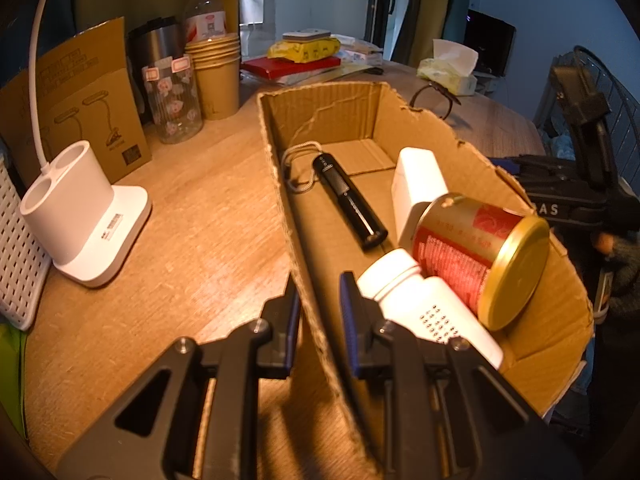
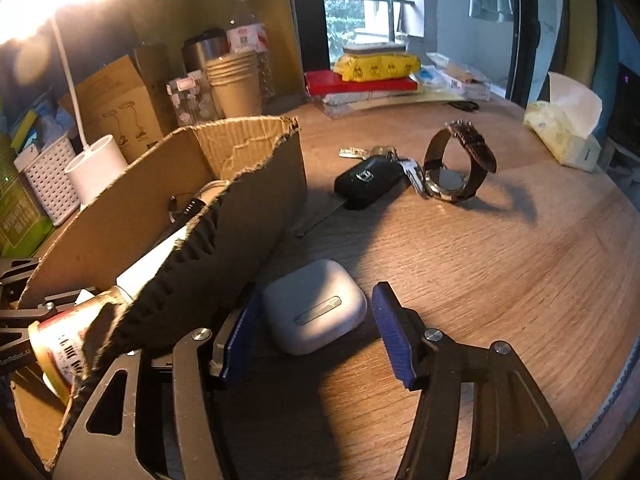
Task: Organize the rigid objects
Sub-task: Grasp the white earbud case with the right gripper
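Left gripper [image 1: 316, 300] clamps cardboard box [image 1: 472, 156] wall; box holds four items. Right gripper [image 2: 316, 320] wide, straddling earbud case [image 2: 314, 306]; key fob [image 2: 366, 182], one watch [image 2: 456, 168] far.

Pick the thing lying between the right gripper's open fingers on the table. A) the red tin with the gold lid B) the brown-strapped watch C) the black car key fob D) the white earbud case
D: the white earbud case lies on the table between the fingers of the right gripper, whose pads stand apart from it on either side.
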